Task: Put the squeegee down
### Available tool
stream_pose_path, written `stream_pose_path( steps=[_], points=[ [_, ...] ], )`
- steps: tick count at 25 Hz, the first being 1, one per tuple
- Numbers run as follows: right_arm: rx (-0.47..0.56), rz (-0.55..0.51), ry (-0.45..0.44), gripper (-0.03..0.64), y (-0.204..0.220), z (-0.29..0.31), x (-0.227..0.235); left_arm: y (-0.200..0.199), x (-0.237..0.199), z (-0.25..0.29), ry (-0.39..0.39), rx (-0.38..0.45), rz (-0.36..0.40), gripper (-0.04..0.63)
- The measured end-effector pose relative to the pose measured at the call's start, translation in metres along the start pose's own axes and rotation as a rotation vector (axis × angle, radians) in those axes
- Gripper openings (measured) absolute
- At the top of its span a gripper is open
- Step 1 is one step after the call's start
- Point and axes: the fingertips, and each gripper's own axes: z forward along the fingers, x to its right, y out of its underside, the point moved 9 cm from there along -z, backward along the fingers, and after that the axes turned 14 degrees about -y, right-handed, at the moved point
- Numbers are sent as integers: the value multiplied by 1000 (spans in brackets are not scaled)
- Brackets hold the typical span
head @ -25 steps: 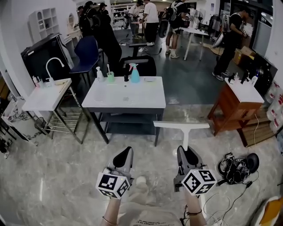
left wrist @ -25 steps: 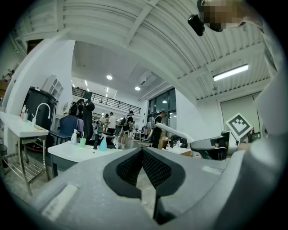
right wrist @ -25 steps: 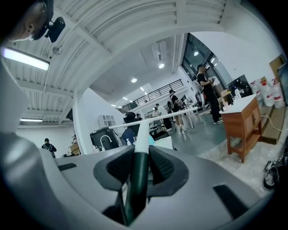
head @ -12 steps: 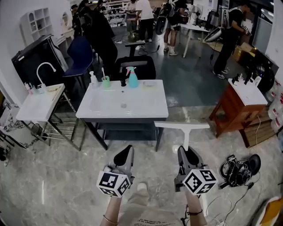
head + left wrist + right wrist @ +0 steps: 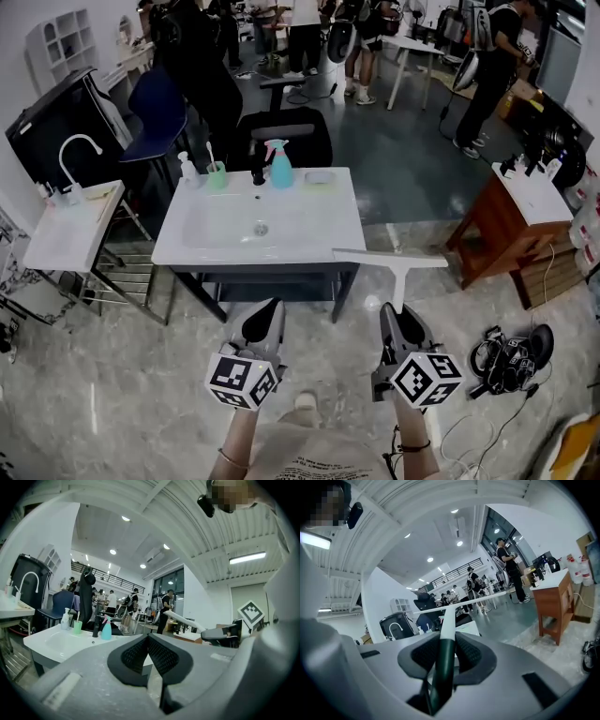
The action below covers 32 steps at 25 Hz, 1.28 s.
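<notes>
My right gripper (image 5: 401,319) is shut on the dark handle of a white T-shaped squeegee (image 5: 391,260). Its blade hangs level in the air just off the front right corner of the white sink counter (image 5: 347,239). In the right gripper view the squeegee (image 5: 447,623) runs straight out from between the pads, and that gripper (image 5: 443,654) clamps the green handle. My left gripper (image 5: 266,321) is shut with nothing in it, held low in front of the counter. In the left gripper view its pads meet at the tips of the left gripper (image 5: 147,640), and the squeegee blade (image 5: 185,620) shows to the right.
A teal spray bottle (image 5: 281,159), a green cup (image 5: 217,174) and a soap dispenser (image 5: 187,168) stand along the counter's back edge. A second sink stand (image 5: 66,230) is at the left, a wooden sink cabinet (image 5: 511,216) at the right. Headphones and cables (image 5: 506,361) lie on the floor. People stand behind.
Both grippers have come forward toward the white sink counter, which now stands closer. The squeegee blade has reached the counter's front right corner. The grip on the handle is unchanged.
</notes>
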Motion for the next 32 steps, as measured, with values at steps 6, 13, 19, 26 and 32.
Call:
stream_pose_path(
  steps=[6, 13, 19, 26, 32],
  points=[
    [18, 8, 34, 95, -3, 23, 5, -2, -16, 26, 29, -7, 4, 21],
    [39, 0, 48, 95, -6, 33, 9, 0, -21, 46, 53, -9, -10, 22],
    [35, 1, 57, 95, -8, 50, 23, 1, -26, 66, 45, -21, -5, 21],
    [29, 23, 44, 95, -15, 85, 52, 1, -32, 104, 26, -28, 2, 21],
    [7, 36, 30, 95, -27, 127, 85, 2, -36, 152, 5, -43, 2, 21]
  ],
)
